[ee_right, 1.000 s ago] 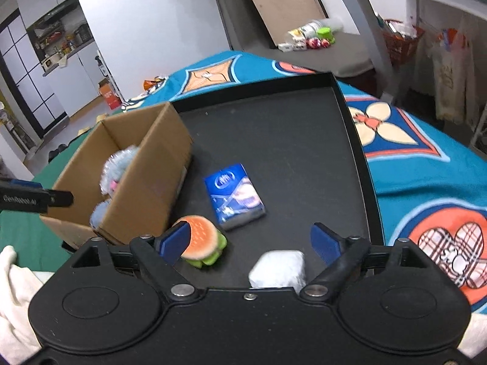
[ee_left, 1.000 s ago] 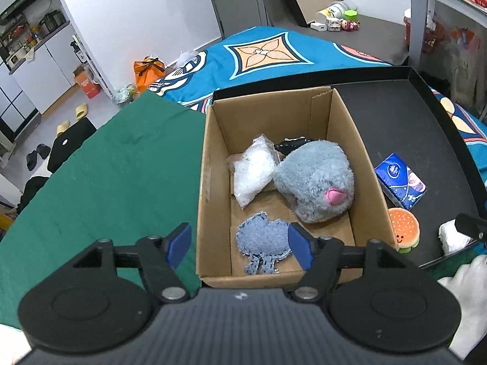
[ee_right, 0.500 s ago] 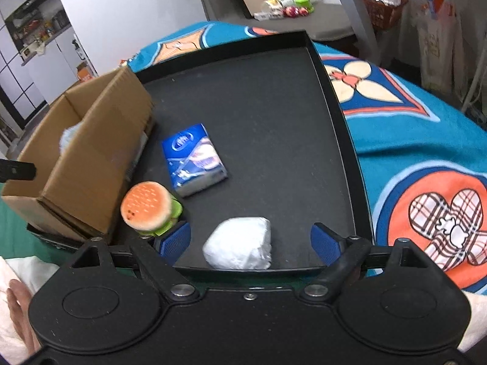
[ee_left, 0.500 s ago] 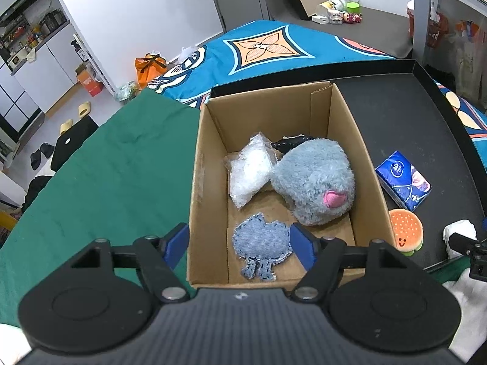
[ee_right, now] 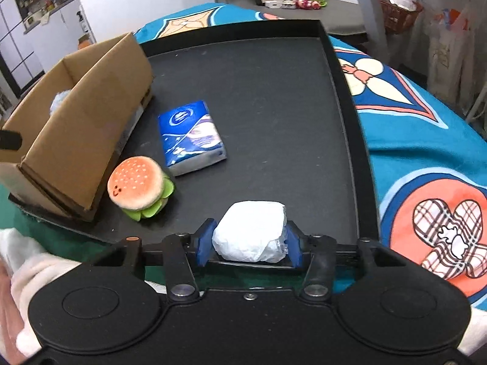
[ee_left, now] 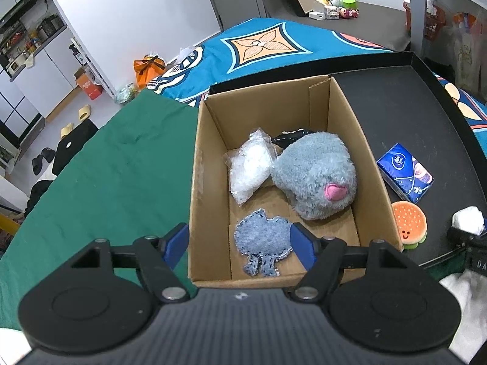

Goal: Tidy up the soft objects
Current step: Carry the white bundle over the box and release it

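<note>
In the right wrist view my right gripper (ee_right: 249, 237) has its jaws closing, and the blue pads touch both sides of a white soft packet (ee_right: 252, 228) at the near edge of the black tray (ee_right: 350, 106). A burger plush (ee_right: 137, 184) and a blue tissue pack (ee_right: 191, 135) lie to its left, beside the cardboard box (ee_right: 76, 127). My left gripper (ee_left: 240, 237) hangs open over the box's (ee_left: 210, 152) near end, holding nothing. Inside lie a grey plush (ee_left: 316, 173), a clear bag (ee_left: 249, 167) and a denim patch (ee_left: 263, 238).
A green cloth (ee_left: 121, 167) covers the table left of the box, and a blue patterned blanket (ee_right: 426, 152) lies right of the tray. A small black item (ee_left: 289, 135) sits behind the grey plush. White sleeves show at both lower corners.
My right gripper sank toward the tray's near edge and its jaws narrowed from wide open onto the white packet. The left gripper stayed over the box.
</note>
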The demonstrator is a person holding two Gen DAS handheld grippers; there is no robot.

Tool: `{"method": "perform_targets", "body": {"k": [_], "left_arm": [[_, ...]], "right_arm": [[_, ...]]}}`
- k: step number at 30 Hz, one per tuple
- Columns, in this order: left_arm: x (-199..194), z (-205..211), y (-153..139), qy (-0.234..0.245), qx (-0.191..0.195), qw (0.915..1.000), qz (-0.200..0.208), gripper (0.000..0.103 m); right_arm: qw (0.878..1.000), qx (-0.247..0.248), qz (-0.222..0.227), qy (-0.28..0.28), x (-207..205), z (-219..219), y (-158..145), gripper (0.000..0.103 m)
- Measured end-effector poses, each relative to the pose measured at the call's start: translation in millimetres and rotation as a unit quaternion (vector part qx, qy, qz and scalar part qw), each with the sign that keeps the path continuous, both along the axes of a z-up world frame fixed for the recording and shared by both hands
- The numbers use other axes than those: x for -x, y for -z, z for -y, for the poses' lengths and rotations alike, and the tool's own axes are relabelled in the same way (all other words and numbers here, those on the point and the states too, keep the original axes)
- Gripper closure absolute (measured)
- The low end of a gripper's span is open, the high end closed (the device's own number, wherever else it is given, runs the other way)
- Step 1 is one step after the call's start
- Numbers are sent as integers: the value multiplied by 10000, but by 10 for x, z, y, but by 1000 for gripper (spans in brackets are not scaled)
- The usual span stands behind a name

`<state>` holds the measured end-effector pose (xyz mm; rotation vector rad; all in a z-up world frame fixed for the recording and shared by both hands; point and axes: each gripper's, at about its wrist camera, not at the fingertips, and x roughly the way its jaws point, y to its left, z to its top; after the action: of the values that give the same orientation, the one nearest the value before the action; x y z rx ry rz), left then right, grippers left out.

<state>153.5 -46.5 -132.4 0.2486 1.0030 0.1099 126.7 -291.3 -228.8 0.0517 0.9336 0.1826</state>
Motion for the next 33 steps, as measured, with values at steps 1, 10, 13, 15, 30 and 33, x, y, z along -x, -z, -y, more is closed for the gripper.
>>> {"method": "perform_targets", "body": {"k": [1,10,13,15,30,33], "left_arm": [[13,-12,-3,-8,12,10000,11,31],[61,-96,-65,-79,132,9998,134,31],[66,-133,-78,-115,213,9996,172,31],[64,-160,-80,-147,255,9994,184,31],[102,-367,-62,-287,664,9971,255,32],[108,-417,-48,-291,803,9961,231,34]], "right_arm": [[10000,-14,24,15,2,8,-10,56],[9984,-192,529,-19,13,-20,-340,56],[9979,-192,619,-59,-11,-52,-417,56],[9973,-211,699,-98,-17,-81,-478,56],[9868,-543,1333,-742,-97,-502,-923,56],[9848,-550,1414,-841,-136,-610,-977,56]]}}
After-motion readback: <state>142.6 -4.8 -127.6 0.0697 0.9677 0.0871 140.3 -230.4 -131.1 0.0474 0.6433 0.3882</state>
